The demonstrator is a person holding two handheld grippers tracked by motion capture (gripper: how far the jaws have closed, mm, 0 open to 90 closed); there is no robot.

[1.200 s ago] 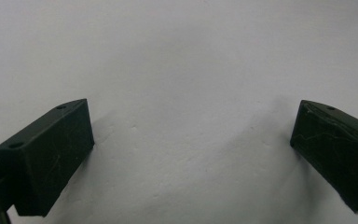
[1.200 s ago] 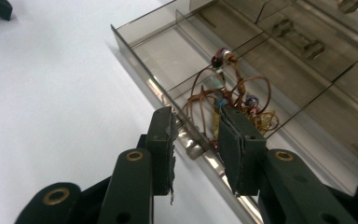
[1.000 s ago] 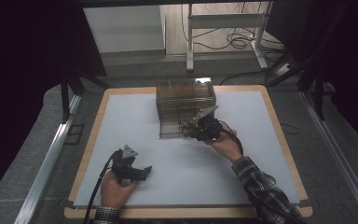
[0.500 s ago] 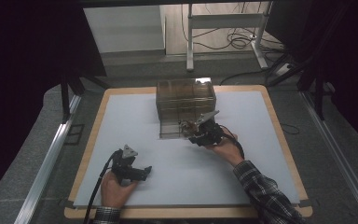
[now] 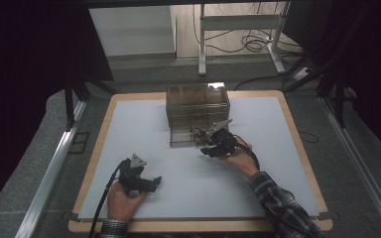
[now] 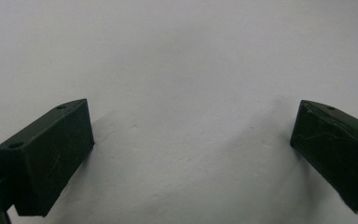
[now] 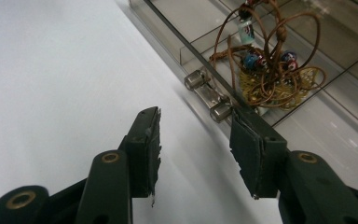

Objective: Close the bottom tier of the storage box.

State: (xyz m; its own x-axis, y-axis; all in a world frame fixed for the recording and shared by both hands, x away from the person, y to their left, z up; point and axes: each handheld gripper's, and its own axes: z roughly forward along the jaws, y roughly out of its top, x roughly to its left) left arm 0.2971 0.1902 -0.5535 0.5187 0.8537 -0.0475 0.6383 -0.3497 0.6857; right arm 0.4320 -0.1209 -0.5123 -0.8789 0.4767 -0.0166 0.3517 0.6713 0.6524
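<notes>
Currently the right claw (image 7: 193,151) sits at the front edge of the pulled-out clear drawer (image 7: 279,100), just short of its metal handle (image 7: 209,95). Its jaws have just been opening and stand apart with nothing between them; the right pad is close to the drawer's front wall, contact unclear. Inside the drawer: a tangle of brown cord jewellery with coloured beads (image 7: 265,65). High view shows the drawer sticking out of the smoky transparent drawer box (image 5: 197,104) near the table's (image 5: 129,129) far middle. Left claw (image 5: 151,182) rests on the white surface at the near left, jaws spread wide, empty, well apart from the box.
</notes>
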